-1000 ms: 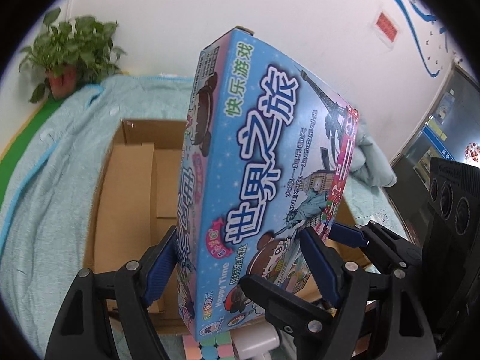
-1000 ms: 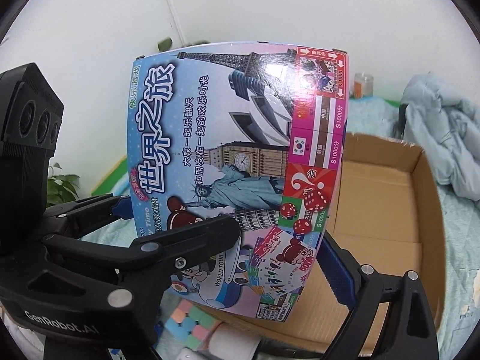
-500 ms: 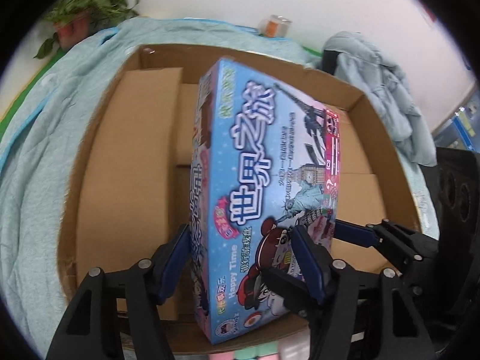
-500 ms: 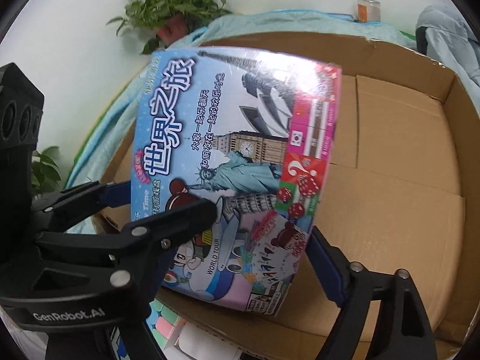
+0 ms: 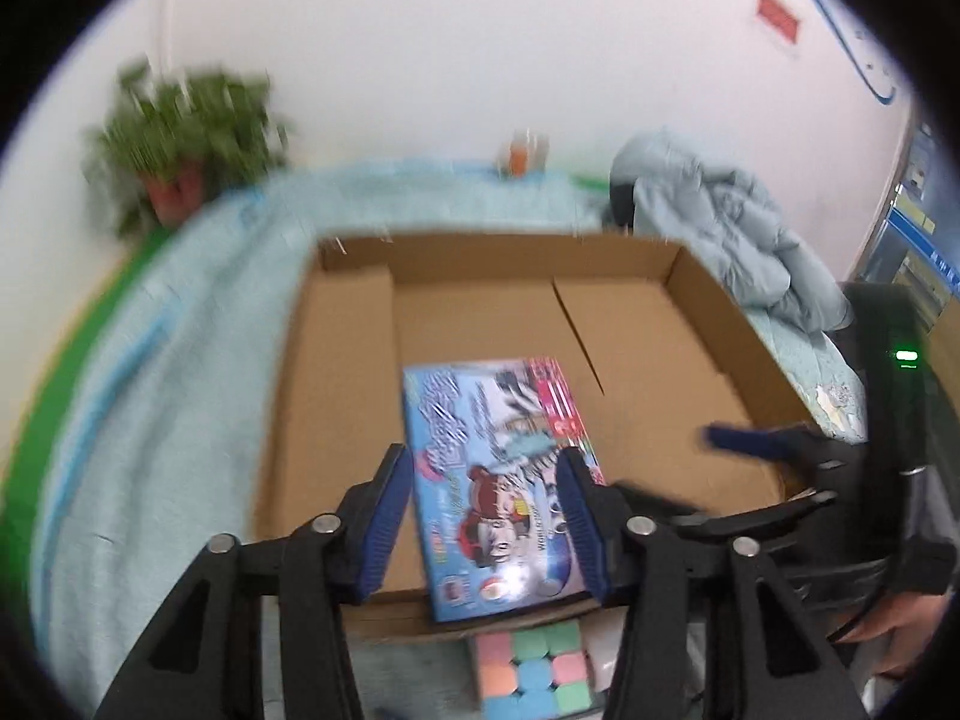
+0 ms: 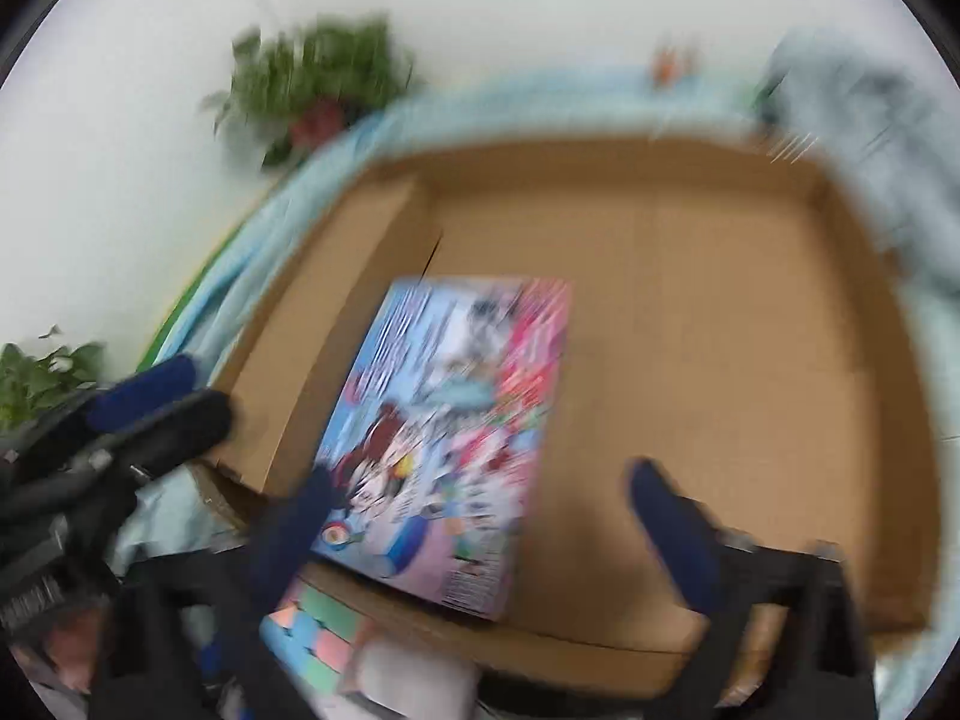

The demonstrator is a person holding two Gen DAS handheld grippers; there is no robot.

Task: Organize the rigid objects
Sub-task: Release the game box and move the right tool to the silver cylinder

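The blue board game box [image 5: 498,474] lies flat on the floor of the open cardboard box [image 5: 738,324], near its front wall; it also shows in the right wrist view [image 6: 444,420]. My left gripper [image 5: 486,516] is open, its blue-padded fingers standing either side of the game box's near end, above it. My right gripper [image 6: 480,516] is open, above the front of the cardboard box [image 6: 750,390]; it also shows at the right of the left wrist view [image 5: 738,438]. Both views are motion-blurred.
A pastel puzzle cube [image 5: 531,675] and a white item [image 6: 414,678] lie in front of the cardboard box. A light blue blanket [image 5: 150,372] covers the surface. A potted plant [image 5: 186,138], a small orange jar [image 5: 519,156] and a bundled grey-blue jacket [image 5: 726,228] stand behind.
The game box went from upright in both grippers to lying flat in the cardboard box. Both grippers have opened, let it go and pulled back upward.
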